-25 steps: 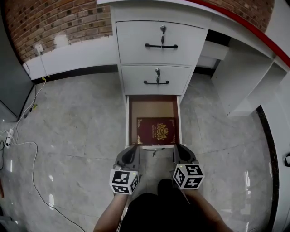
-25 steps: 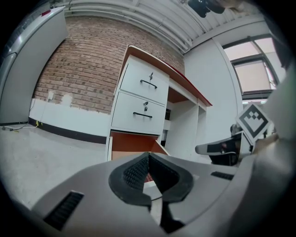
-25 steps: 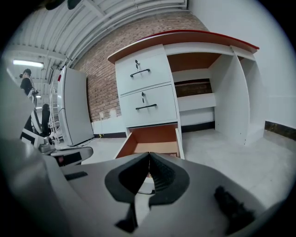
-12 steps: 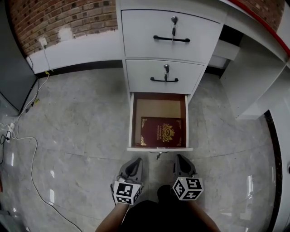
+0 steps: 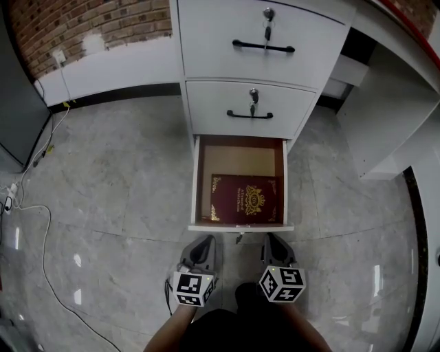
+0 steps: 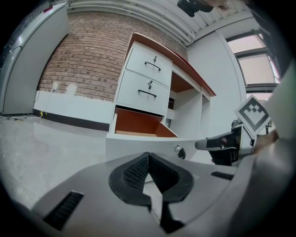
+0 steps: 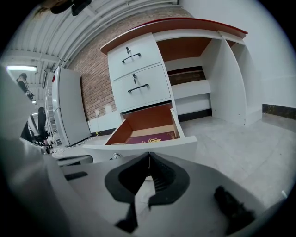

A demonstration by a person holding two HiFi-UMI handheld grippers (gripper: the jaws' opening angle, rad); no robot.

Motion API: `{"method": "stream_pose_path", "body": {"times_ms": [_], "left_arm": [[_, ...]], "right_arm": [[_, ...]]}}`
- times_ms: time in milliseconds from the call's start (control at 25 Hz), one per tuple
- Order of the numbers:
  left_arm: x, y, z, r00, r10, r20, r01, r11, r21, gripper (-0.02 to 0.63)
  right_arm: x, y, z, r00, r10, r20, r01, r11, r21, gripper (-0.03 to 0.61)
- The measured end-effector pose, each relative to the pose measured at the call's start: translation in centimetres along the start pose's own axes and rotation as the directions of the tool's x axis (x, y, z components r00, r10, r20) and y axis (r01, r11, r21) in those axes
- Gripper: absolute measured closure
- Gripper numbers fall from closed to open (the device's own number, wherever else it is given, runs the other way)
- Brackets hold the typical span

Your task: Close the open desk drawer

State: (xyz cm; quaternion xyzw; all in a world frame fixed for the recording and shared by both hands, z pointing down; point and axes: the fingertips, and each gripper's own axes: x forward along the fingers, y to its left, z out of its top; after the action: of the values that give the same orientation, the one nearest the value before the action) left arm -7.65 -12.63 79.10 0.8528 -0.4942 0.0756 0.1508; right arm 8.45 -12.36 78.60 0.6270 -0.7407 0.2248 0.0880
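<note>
Drawer [image 5: 240, 226] white matt front, brown wood-look inside; floor [image 5: 117, 172] glossy marble-look; wall [image 5: 89, 20] rough brick.

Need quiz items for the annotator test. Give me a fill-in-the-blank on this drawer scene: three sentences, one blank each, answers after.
1. The open drawer is the ___ one of the three in the desk's stack.
2. The book lying flat inside it has a dark ___ cover with gold ornament.
3. The left claw and the right claw sit in front of the drawer front, each with its jaws ___ and nothing between them.

Missing words: bottom; red; shut
</note>
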Motion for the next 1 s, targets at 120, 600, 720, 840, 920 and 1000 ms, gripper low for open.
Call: {"method": "stream_pose_path", "body": {"times_ms": [120,600,720,840,920,1000], "left_arm": [[0.5,0.5,0.9,1.000,0.005,0.023,-0.005,0.999,-0.035,0.604],[0.7,0.7,1.2,1.000,0.009,-0.010,-0.010,0.999,-0.053,0.604],[0.6,0.7,1.2,1.000,0.001,-0.010,-0.002,0.998,-0.061,0.606],[0.4,0.8,1.6,1.000,0.000,0.004,0.001,0.997,-0.072,0.604],[0.5,0.8,2.2,1.000,-0.004,0.018,0.005,0.998,-0.068,0.606],[0.5,0.7,2.9,0.999,-0.011,0.030,0.012,0.999,-0.053,0.604]], "right_arm": [[0.2,0.1,0.4,1.000,0.004,0.009,-0.005,1.000,0.018,0.566],[0.2,0.1,0.5,1.000,0.008,0.013,-0.009,0.996,0.087,0.568],[0.1,0.2,0.4,1.000,0.008,0.016,-0.009,0.996,0.092,0.568],[0.1,0.4,0.9,1.000,0.011,0.026,-0.014,0.996,0.092,0.568],[0.1,0.5,1.5,0.999,0.006,0.045,-0.010,0.995,0.098,0.568],[0.0,0.5,2.3,0.998,0.000,0.070,-0.005,0.996,0.085,0.568]]}}
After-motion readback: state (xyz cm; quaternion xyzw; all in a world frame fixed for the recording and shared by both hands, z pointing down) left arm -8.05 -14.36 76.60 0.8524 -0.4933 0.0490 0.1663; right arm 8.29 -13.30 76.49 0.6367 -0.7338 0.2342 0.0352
